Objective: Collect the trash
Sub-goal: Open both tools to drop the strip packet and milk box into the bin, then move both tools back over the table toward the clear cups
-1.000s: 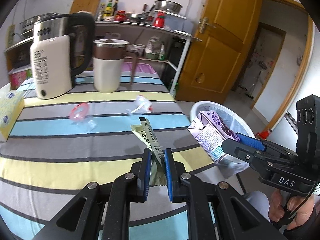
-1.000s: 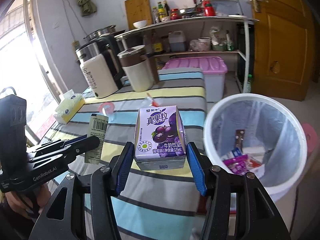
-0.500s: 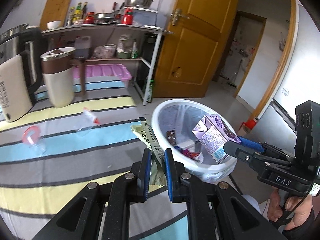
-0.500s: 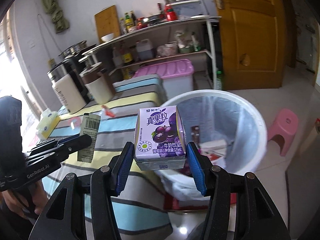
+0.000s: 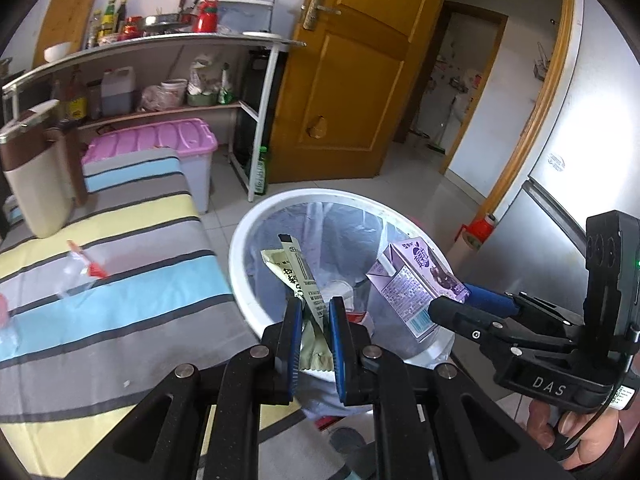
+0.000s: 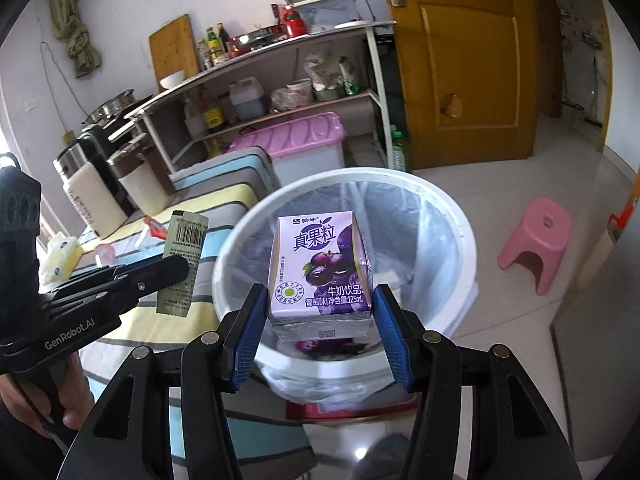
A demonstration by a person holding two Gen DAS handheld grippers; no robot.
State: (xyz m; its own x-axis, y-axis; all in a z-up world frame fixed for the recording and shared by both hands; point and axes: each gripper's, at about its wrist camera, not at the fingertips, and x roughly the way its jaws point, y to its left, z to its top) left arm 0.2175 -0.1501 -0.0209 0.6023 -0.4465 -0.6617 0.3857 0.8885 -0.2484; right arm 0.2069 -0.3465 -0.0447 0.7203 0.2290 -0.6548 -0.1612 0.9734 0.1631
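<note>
Nearest the left wrist camera, the left claw (image 5: pixel 313 332) pinches a flat olive-green foil snack wrapper (image 5: pixel 298 280) between its blue pads, the gap narrowed to the wrapper's thickness; the wrapper stands tilted above the near rim of the round white plastic trash bin (image 5: pixel 240 236). Just to its right, the right claw (image 6: pixel 318 328) clamps a small purple grape milk-drink carton (image 6: pixel 318 264) by its two sides, upright, directly over the bin's mouth. A clear plastic liner hangs inside the bin, and a few bits of packaging lie at the bottom, too hidden to identify. Left of the bin, the surface under a striped cloth of yellow, blue and grey (image 5: pixel 132 292) carries a crumpled clear wrapper with a red tip (image 5: pixel 82 270). Farther back on that surface stand a beige and brown lidded jug (image 5: pixel 34 184) and a white and steel electric kettle (image 6: pixel 90 196). Beyond them sit a pink-lidded storage box (image 5: pixel 160 144), a metal shelf rack of bottles and pans (image 5: pixel 168 40) and a yellow-brown wooden door (image 5: pixel 360 68). Off to the right on the tiled floor stands a small pink plastic stool (image 6: pixel 538 240).
</note>
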